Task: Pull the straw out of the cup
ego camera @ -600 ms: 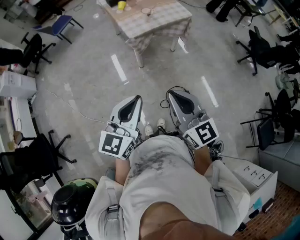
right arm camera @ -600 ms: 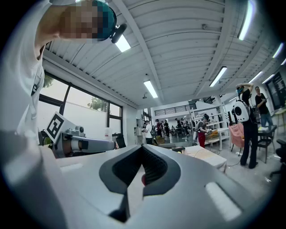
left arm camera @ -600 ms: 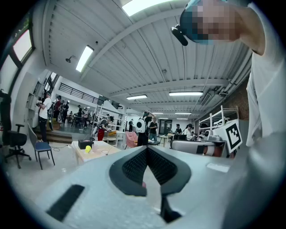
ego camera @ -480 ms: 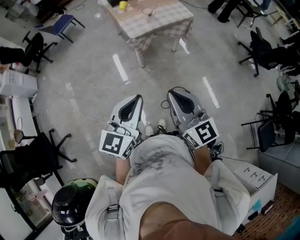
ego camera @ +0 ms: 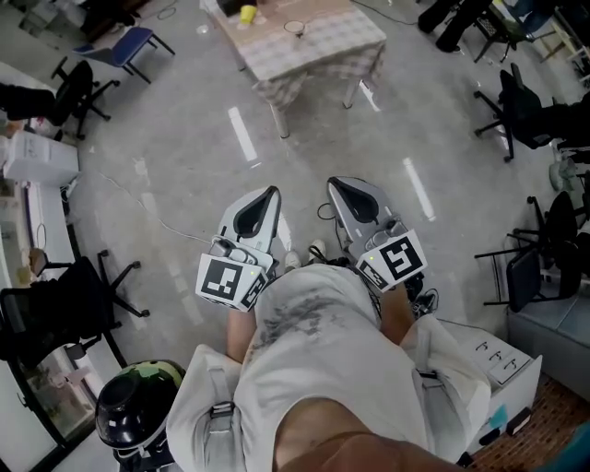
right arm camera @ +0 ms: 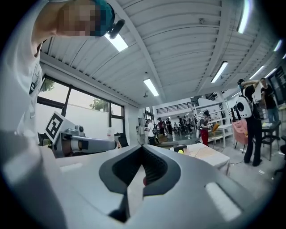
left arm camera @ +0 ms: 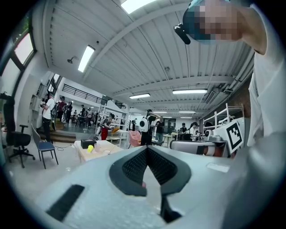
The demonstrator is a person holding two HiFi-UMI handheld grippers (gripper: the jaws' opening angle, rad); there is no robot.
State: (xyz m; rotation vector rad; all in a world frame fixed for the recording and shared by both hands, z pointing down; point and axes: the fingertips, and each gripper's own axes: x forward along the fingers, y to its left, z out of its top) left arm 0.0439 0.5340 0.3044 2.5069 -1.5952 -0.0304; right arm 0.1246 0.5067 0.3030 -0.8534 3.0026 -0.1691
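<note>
The cup [ego camera: 293,27] is a small clear round thing on a checked-cloth table [ego camera: 323,48] far ahead across the floor; no straw can be made out at this distance. A yellow object [ego camera: 247,13] lies beside it on the table. My left gripper [ego camera: 270,193] and right gripper [ego camera: 336,182] are held side by side close to the person's chest, pointing level toward the table. Both are shut with nothing between the jaws, as the left gripper [left arm camera: 146,148] and the right gripper [right arm camera: 142,147] show in their own views. The same table [left arm camera: 103,148] [right arm camera: 206,152] appears small in the distance.
Grey floor lies between me and the table. Office chairs [ego camera: 78,92] [ego camera: 516,101] stand at both sides, a white drawer cabinet [ego camera: 493,364] is at the lower right and a black helmet [ego camera: 134,410] at the lower left. Several people [left arm camera: 145,127] stand in the background.
The head view has shifted slightly, so the table sits a little further up and right in the picture. Both grippers stay shut at the same place before the body.
</note>
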